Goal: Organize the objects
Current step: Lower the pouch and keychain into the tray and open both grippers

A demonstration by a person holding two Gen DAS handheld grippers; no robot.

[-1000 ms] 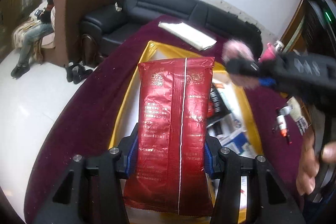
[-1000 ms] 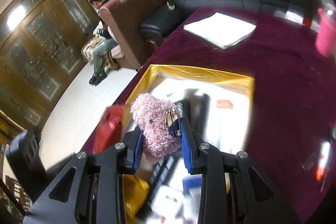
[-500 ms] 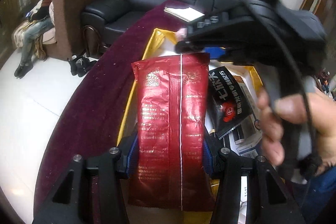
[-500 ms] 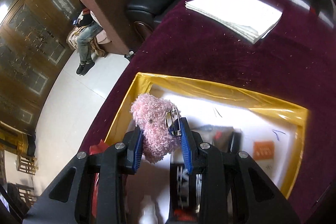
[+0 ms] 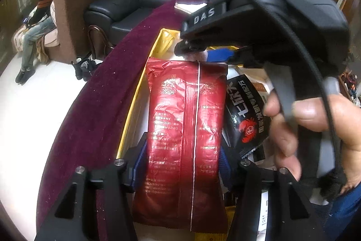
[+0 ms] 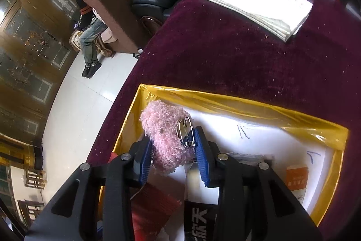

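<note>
red packet (image 5: 187,128) between opening left jaws | pink plush (image 6: 168,139) between opening right jaws

Packet (image 5: 187,128) and plush toy (image 6: 168,139) over the tray (image 6: 248,105) (on table (image 6: 225,49)), papers (image 6: 259,1) beyond

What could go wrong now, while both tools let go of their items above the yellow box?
1. The left tool is opening around the tall red packet, which may tip onto the black sachet.
2. The right tool is opening around the pink fluffy toy; its metal clip sits against one pad and might snag there.
3. Both tools crowd one corner of the yellow box and may bump.
</note>
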